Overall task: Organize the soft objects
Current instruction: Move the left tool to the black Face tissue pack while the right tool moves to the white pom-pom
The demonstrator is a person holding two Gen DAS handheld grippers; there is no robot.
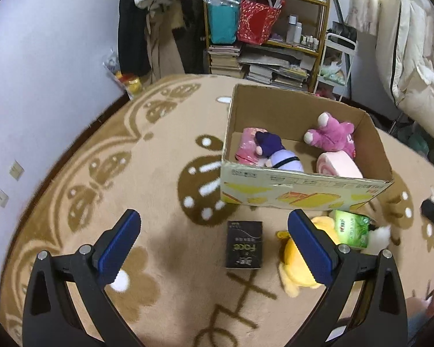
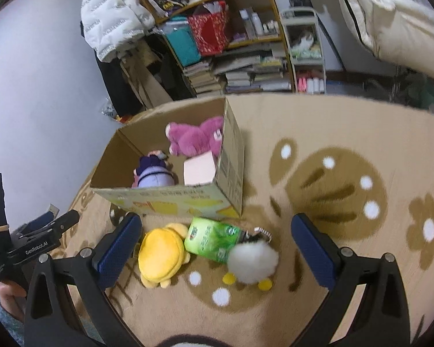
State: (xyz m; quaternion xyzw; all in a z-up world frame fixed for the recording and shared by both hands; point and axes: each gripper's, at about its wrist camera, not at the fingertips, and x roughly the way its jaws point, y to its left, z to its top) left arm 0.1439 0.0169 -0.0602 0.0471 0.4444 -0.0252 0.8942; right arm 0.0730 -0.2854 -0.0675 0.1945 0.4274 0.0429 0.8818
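Note:
A cardboard box stands on the carpet. It holds a pink bear, a purple doll, a pink packet and a pink towel roll. In front of the box lie a yellow plush, a green tissue pack and a white fluffy plush. My left gripper is open and empty above a black box. My right gripper is open and empty above the yellow plush, tissue pack and white plush.
A patterned beige carpet covers the floor. A shelf with bags, bottles and stacked books stands behind the box. Jackets hang by the left wall. White bedding is at the right. The left gripper's body shows at the right view's left edge.

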